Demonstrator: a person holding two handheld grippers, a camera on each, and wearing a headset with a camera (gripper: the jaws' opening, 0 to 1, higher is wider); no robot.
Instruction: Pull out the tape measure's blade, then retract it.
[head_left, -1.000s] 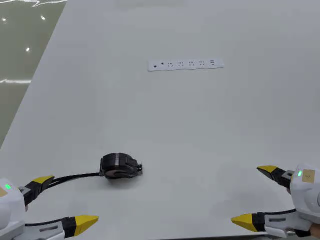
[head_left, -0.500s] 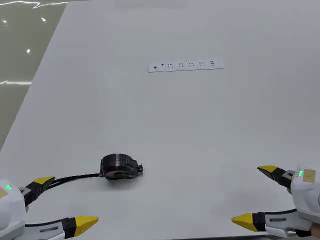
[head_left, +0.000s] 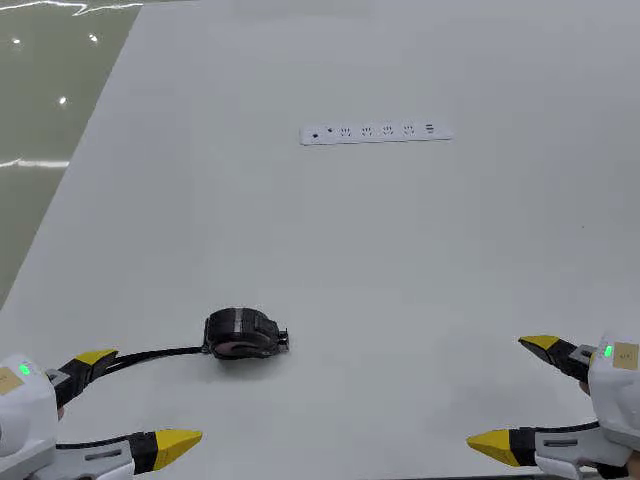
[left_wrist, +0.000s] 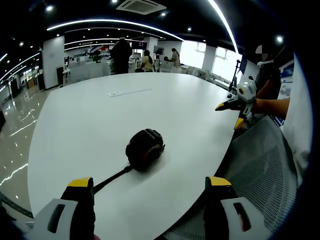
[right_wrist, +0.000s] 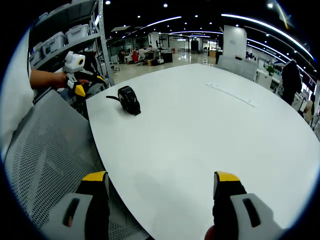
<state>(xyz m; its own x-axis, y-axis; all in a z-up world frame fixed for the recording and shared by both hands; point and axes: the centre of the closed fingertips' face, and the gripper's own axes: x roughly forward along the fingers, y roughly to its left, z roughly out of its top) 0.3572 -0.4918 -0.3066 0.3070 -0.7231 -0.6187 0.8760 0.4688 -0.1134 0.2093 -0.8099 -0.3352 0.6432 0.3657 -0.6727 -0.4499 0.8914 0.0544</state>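
Over on the left, the left gripper hovers at the near edge of the white workbench top, its yellow-tipped jaws spread wide with nothing between them. Just ahead of it and a little to its right sits the compact black tape measure with a grey band, no blade drawn out. Its thin black wrist strap trails back toward the gripper's farther jaw; whether it touches the tip I cannot tell.

The case looks hard, smooth and dense for its size, so I'd expect it to skate on this slick top unless one gripper clamps it across its broad flanks. The little end hook on the case's right side is the place to pinch. The blade should be stiff yet springy, apt to snap back.

Well off to the right, the right gripper hangs just as wide open and empty. Far beyond both lies a long white power strip.
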